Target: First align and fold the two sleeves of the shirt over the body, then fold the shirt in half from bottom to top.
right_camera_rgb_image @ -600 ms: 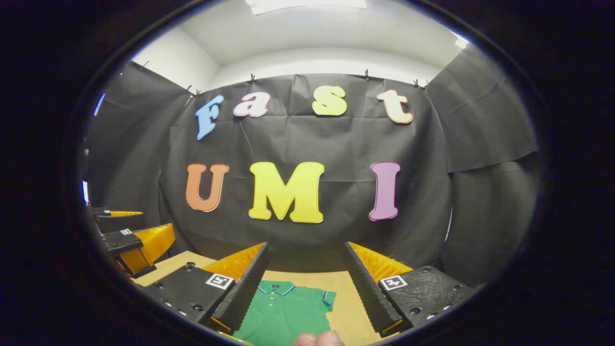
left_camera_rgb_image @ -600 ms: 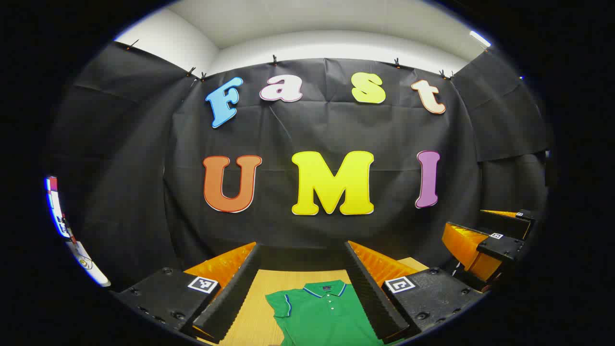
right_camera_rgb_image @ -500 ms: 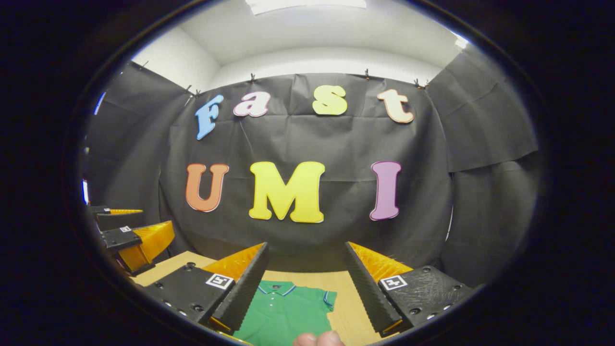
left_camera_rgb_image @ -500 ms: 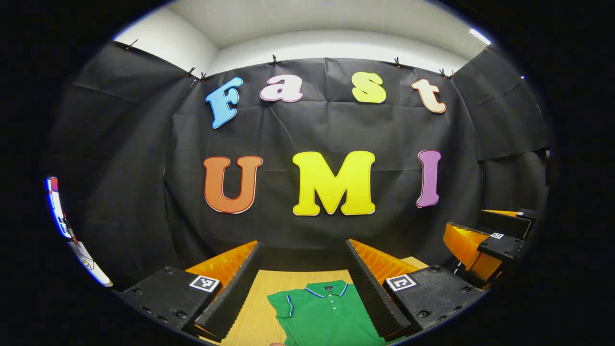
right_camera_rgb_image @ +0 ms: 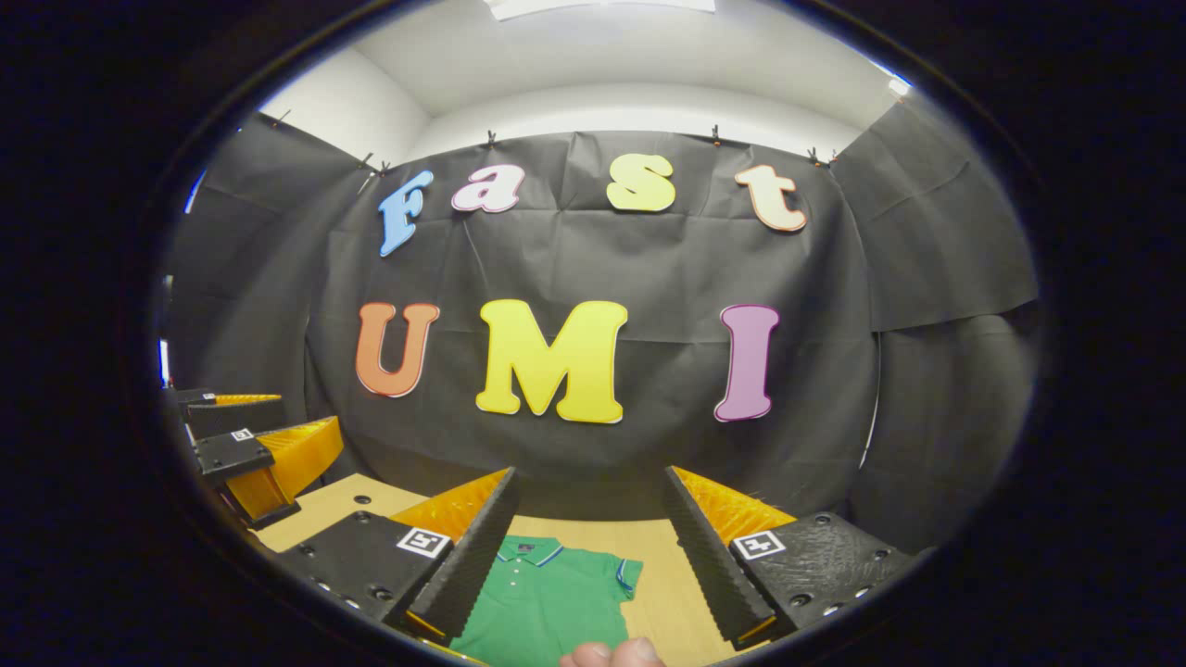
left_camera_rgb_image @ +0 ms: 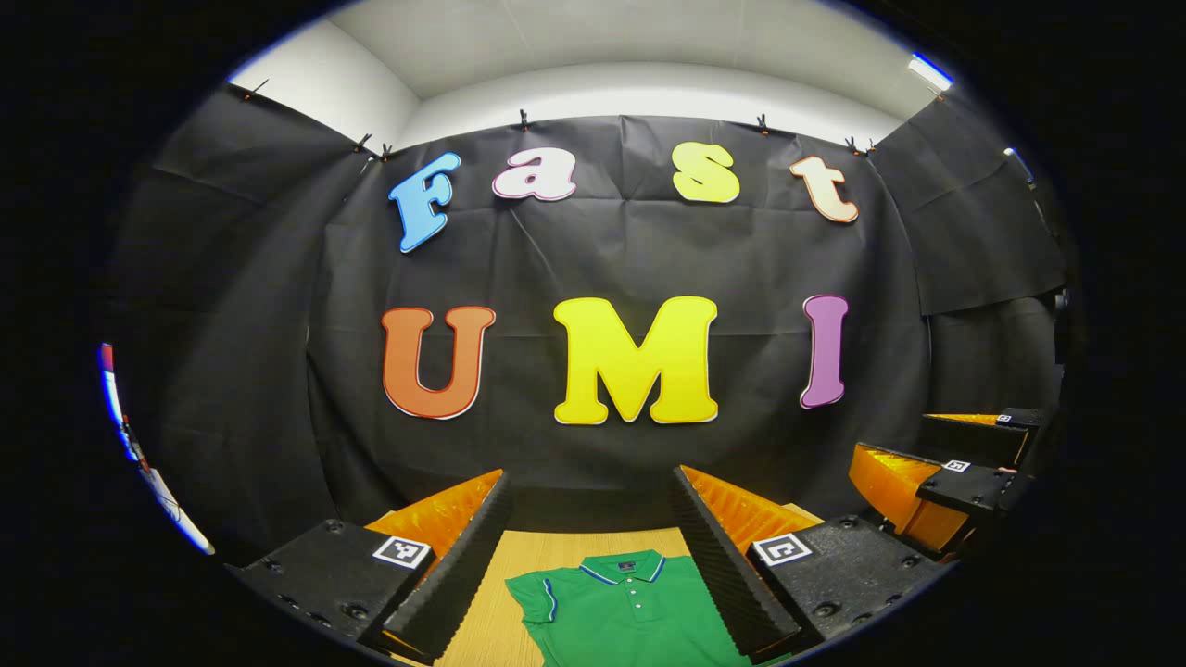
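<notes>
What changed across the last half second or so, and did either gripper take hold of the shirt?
Little. Both cameras drifted slightly, so the green shirt sits a touch lower in the left gripper view, and the wall shifted a bit in both views. Nothing was gripped or released: the left gripper and right gripper stayed open above the wooden table, and the shirt lies flat, sleeves unfolded.

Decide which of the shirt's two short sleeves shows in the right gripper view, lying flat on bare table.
The wearer's left sleeve, lying on the wooden table right of the collar; the opposite sleeve is hidden behind a finger of the right gripper.
</notes>
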{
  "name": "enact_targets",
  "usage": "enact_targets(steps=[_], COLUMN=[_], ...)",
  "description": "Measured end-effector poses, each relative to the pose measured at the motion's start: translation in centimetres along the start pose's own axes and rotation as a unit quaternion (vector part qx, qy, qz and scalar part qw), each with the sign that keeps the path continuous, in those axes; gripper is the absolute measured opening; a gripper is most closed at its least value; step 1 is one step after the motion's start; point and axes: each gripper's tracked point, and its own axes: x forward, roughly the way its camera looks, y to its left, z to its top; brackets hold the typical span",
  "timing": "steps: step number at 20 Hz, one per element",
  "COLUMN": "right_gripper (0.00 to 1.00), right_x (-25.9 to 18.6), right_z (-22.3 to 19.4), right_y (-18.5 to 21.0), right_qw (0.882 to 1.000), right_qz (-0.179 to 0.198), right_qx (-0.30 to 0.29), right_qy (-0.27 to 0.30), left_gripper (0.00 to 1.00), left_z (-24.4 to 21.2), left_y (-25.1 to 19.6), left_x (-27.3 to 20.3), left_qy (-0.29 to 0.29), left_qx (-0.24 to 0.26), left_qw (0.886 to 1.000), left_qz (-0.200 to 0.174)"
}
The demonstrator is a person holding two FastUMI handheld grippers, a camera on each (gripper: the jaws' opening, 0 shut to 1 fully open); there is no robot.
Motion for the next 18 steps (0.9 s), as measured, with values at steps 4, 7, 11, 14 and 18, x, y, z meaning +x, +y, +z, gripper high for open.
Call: enact_targets(steps=[4,7,11,14,18], right_gripper=[0.95,0.95,0.96,0.95,0.95], right_x=[1.0,1.5,2.1,2.7,3.9], right_z=[-0.8,-1.0,-1.3,-1.7,-2.9], right_y=[-0.5,-0.8,-1.2,-1.3,-1.0], right_qw=[1.0,1.0,1.0,0.999,0.998], right_qz=[0.01,0.014,0.015,0.018,0.033], right_qx=[0.006,0.008,0.019,0.024,0.019], right_qy=[0.012,0.016,0.019,0.024,0.041], left_gripper=[1.0,1.0,1.0,1.0,1.0], left_z=[-0.6,-0.4,-0.4,-0.4,-0.7], left_y=[-0.7,-1.1,-1.3,-0.9,-0.8], left_x=[0.7,1.1,1.4,1.5,1.9], left_qy=[0.007,0.007,0.01,0.012,0.014], left_qx=[0.001,0.007,0.011,0.013,0.01], left_qw=[1.0,1.0,1.0,1.0,1.0], left_qz=[-0.001,0.0,0.006,0.017,0.023])
